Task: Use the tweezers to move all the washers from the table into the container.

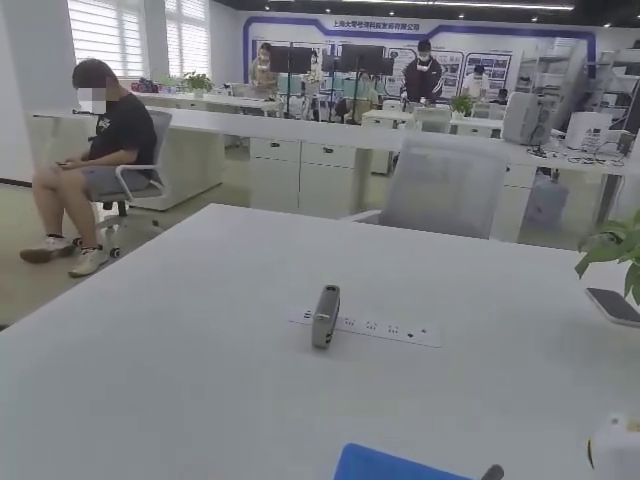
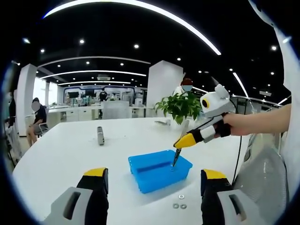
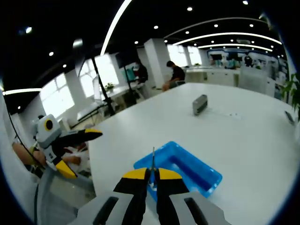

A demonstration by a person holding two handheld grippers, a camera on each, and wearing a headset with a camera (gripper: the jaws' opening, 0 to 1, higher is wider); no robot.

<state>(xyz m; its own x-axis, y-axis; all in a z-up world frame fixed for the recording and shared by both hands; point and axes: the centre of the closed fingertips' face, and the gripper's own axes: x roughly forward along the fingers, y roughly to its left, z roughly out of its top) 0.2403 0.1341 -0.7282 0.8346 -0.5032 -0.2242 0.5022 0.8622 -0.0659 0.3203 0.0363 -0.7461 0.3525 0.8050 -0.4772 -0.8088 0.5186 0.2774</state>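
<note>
A blue container point(image 2: 159, 171) sits on the white table point(image 2: 70, 154); its corner shows at the bottom edge of the head view point(image 1: 400, 465). Three small washers point(image 2: 179, 205) lie on the table just in front of it. My right gripper point(image 3: 153, 174) is shut on the tweezers point(image 3: 153, 161), whose tips point down into the container point(image 3: 187, 171). In the left gripper view it comes in from the right point(image 2: 186, 140), tweezer tips inside the container. Whether the tips hold a washer I cannot tell. My left gripper point(image 2: 154, 173) is open and holds nothing, off to the side point(image 3: 80, 151).
A grey device point(image 1: 325, 315) rests on a white power strip point(image 1: 385, 327) mid-table. A phone point(image 1: 612, 305) and a potted plant point(image 1: 615, 250) are at the right edge. An office chair point(image 1: 445, 185) stands behind the table; a person point(image 1: 100, 150) sits far left.
</note>
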